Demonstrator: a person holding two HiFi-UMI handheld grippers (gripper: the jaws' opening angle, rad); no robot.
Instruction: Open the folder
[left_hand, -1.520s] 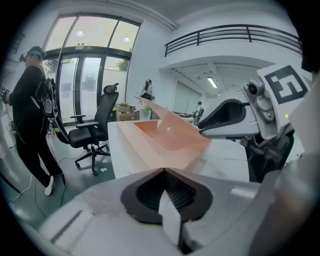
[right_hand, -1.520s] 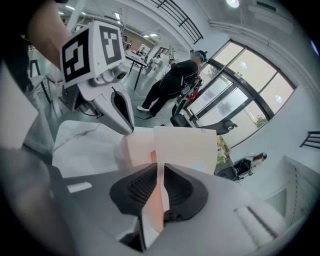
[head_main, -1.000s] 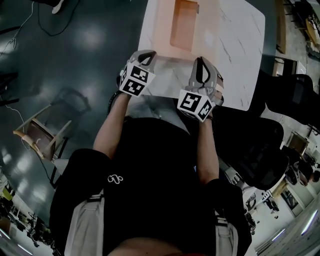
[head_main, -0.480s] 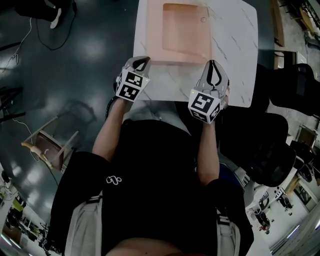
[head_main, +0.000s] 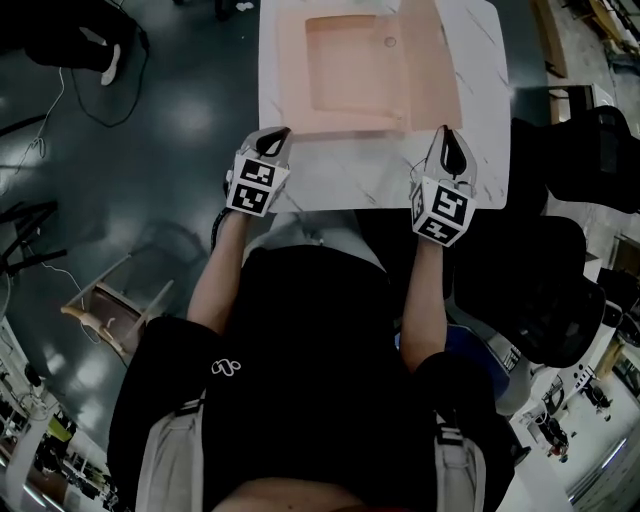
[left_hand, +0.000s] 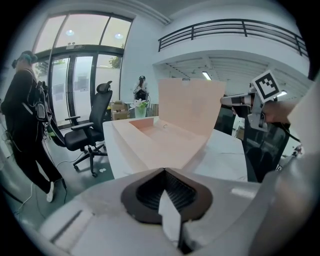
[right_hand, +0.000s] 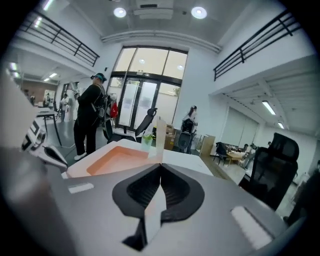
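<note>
On the marbled table (head_main: 482, 90): peach folder (head_main: 350, 75) lay open, inner pocket showing.
Flap (head_main: 432, 70): raised along the right side.
Right gripper (head_main: 447, 138): jaws just closing, clenched on flap's near edge.
Left gripper (head_main: 273, 140): clenched on near left corner.
Obscured: far edge cut off in head view.

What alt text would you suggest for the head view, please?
Seen from above, a pink folder lies open on a white table, its cover raised at the right. The left tongs pinch its near left corner; the right tongs, whose jaws have just been closing, grip the cover's near edge.
</note>
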